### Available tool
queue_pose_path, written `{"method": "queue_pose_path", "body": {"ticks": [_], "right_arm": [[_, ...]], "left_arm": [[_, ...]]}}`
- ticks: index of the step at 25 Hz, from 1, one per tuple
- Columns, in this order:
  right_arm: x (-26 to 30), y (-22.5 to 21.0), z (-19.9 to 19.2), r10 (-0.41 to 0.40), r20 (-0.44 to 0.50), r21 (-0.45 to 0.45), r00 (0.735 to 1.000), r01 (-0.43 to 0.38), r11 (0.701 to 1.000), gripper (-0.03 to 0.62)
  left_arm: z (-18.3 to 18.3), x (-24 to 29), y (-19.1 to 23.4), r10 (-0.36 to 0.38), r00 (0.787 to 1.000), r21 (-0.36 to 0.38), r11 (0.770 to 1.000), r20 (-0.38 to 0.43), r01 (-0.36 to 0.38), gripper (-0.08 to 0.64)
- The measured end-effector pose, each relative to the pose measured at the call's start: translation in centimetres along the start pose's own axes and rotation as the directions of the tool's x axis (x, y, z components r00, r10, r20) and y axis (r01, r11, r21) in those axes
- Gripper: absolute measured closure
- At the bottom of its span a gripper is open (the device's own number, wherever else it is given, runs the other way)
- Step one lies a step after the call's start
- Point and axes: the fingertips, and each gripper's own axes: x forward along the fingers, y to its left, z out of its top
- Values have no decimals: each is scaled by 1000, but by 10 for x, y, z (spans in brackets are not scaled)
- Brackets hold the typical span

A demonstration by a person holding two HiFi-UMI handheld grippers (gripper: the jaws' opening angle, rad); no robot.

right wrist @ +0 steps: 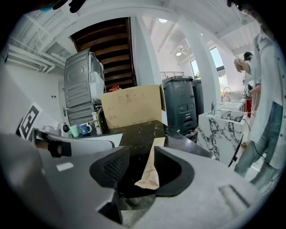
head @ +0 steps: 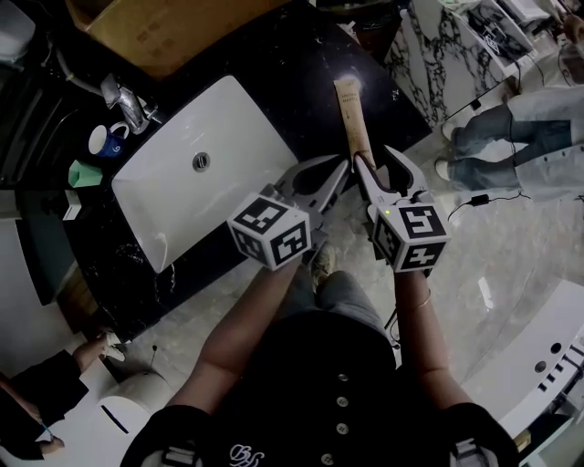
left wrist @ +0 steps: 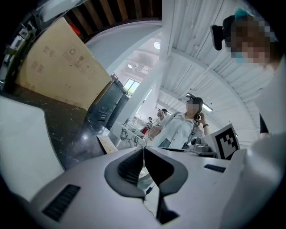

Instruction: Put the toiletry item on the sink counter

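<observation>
I count one brown packet [head: 354,119], one white basin [head: 233,128] at its nine o'clock, and one tap [head: 128,108]. One blue mug [head: 108,140], one cardboard box [head: 173,27].

Looks like a bathroom-fittings showroom or test hall, not a home. Black stone counter [head: 301,73] with inset white basin [head: 237,128], chrome tap [head: 128,105], blue mug [head: 108,140], cardboard box [head: 173,27] dumped on top. Freestanding marble-veined vanity [head: 438,55] nearby, second white fixture [head: 547,383] with tap holes, cable [head: 479,199] trailing over polished pale floor [head: 511,264]. High white-beamed ceiling [left wrist: 196,71], open wooden stair underside [right wrist: 105,40], grey wheelie bin [right wrist: 181,103], possibly a stacked metal appliance [right wrist: 82,85]. Several people [left wrist: 183,127] standing about.
</observation>
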Motion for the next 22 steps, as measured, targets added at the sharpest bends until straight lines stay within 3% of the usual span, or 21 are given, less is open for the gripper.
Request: {"method": "queue_pose_path", "body": {"ticks": [5, 22], "right_arm": [[-13, 11, 15, 26, 38, -21, 999, -25, 999, 430], [-52, 42, 62, 76, 185, -101, 980, -58, 993, 587]], "left_arm": [[10, -8, -11, -15, 1000, 53, 998, 6, 14, 541], [55, -33, -40, -77, 994, 164, 984, 81, 63, 541]]}}
